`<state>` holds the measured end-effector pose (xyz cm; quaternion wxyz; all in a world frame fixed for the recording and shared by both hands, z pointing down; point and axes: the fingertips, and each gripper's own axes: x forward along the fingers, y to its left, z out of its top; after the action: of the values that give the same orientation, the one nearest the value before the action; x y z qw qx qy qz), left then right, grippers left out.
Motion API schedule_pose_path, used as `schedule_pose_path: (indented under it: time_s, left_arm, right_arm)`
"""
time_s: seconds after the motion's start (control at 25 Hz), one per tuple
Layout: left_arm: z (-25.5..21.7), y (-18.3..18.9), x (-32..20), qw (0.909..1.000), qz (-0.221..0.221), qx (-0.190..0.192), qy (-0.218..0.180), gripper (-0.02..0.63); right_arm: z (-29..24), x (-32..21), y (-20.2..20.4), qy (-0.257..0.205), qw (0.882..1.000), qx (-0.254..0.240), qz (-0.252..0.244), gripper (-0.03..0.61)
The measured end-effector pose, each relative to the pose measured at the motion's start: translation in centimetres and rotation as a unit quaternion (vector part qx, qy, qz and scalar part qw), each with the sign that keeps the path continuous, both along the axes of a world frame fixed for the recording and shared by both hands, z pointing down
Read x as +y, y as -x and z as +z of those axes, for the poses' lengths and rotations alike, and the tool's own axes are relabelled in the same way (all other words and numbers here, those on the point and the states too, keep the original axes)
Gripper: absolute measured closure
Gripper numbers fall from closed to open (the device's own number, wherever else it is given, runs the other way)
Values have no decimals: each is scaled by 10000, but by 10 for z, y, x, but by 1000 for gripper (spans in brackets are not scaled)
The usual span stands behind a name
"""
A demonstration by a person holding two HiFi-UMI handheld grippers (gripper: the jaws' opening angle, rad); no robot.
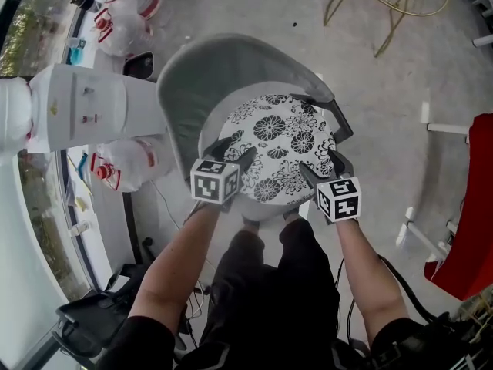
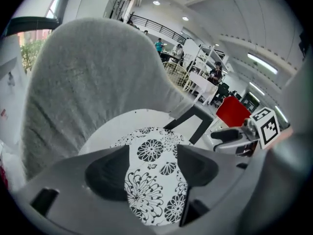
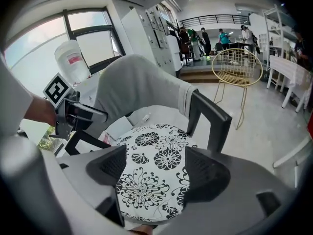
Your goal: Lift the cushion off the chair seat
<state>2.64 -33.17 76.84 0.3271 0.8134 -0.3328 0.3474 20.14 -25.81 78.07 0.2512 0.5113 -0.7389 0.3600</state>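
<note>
The cushion (image 1: 281, 145) lies on the chair (image 1: 223, 68) seat; the left gripper (image 1: 233, 154) and right gripper (image 1: 323, 168) hang wide open and empty at its near edge.

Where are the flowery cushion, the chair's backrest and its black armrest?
cushion (image 1: 281, 141), head view, middle of its patterned top.
backrest (image 2: 93, 77), left gripper view, its grey fabric front.
armrest (image 3: 212, 106), right gripper view, its top bar.
</note>
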Motion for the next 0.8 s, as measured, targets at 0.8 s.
schedule_pose_path:
  time_s: [0.8]
  left_arm:
    - [124, 45, 16, 9953, -450, -567, 643, 321]
  right_arm:
    - [136, 34, -43, 1218, 9896, 363, 679, 170]
